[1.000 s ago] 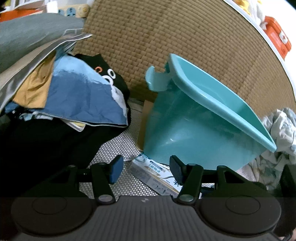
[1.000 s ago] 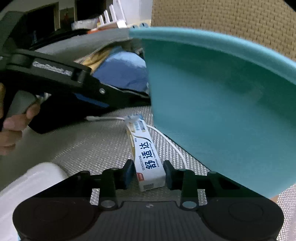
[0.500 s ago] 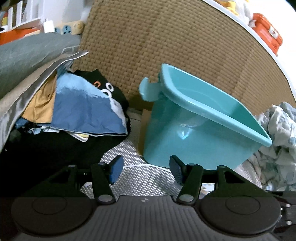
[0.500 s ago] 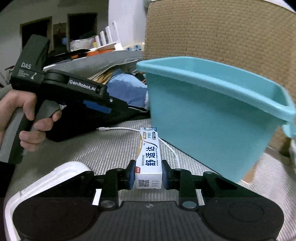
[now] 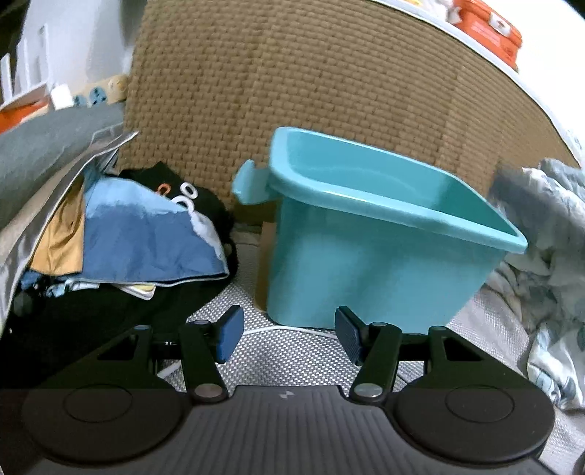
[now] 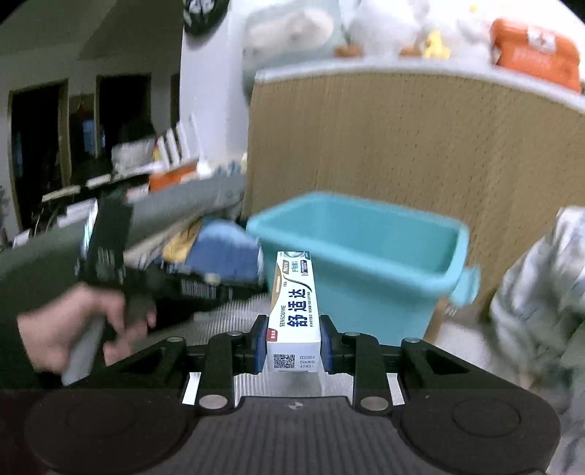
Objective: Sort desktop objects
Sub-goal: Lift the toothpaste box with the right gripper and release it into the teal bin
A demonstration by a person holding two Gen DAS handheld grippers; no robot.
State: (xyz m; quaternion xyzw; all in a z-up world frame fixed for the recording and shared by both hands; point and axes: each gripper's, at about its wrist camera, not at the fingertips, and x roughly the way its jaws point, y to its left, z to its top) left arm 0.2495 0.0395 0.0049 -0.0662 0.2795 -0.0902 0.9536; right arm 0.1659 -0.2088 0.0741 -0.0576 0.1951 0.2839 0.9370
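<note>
My right gripper [image 6: 293, 345] is shut on a white toothpaste box [image 6: 294, 310] with blue Chinese lettering and holds it in the air, pointing at the teal plastic bin [image 6: 369, 252]. The bin also shows in the left wrist view [image 5: 369, 252], standing on the grey woven mat against a brown wicker panel. My left gripper [image 5: 289, 338] is open and empty, low over the mat just in front of the bin. In the right wrist view the left gripper's black body [image 6: 153, 288] sits at the left, held by a hand.
A pile of clothes with a blue cloth [image 5: 146, 241] lies left of the bin. Crumpled pale fabric [image 5: 544, 263] lies to its right. A white cable [image 5: 278, 330] runs along the mat by the bin's base. An orange case [image 5: 490, 29] sits on the ledge above.
My right gripper closed on the toothpaste box and lifted it off the mat to above bin height. My left gripper pulled back from the bin; the box left its view.
</note>
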